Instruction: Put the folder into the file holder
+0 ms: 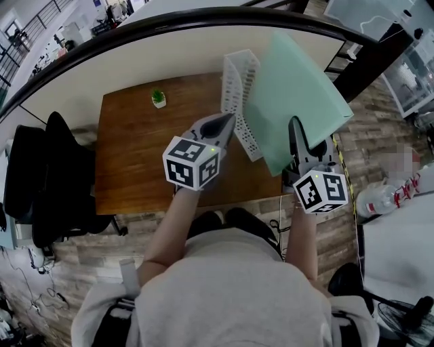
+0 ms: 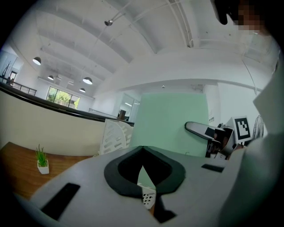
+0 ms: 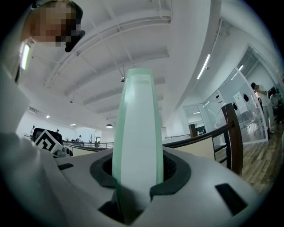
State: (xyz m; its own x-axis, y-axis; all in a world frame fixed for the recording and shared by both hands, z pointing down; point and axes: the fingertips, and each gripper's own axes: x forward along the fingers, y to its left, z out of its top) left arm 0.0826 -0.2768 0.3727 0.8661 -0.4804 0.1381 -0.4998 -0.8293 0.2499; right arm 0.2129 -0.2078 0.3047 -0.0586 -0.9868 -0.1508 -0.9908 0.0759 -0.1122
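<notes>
A pale green folder [image 1: 298, 95] is held upright and tilted above the table's right end, with my right gripper [image 1: 296, 125] shut on its near lower edge. In the right gripper view the folder [image 3: 135, 124] stands edge-on between the jaws of that gripper [image 3: 136, 156]. The white mesh file holder [image 1: 237, 85] stands on the wooden table [image 1: 135, 149], just left of the folder. My left gripper [image 1: 228, 120] is shut and empty, its tip right beside the holder's near side. Its own view shows the gripper [image 2: 142, 150], the holder [image 2: 115, 135] and the folder [image 2: 173, 124] behind it.
A small potted plant [image 1: 158, 98] stands on the table's far left part. Dark chairs with bags [image 1: 41, 176] sit left of the table. A curved black railing [image 1: 203, 17] runs beyond it. A white bottle [image 1: 380, 200] lies on the floor to the right.
</notes>
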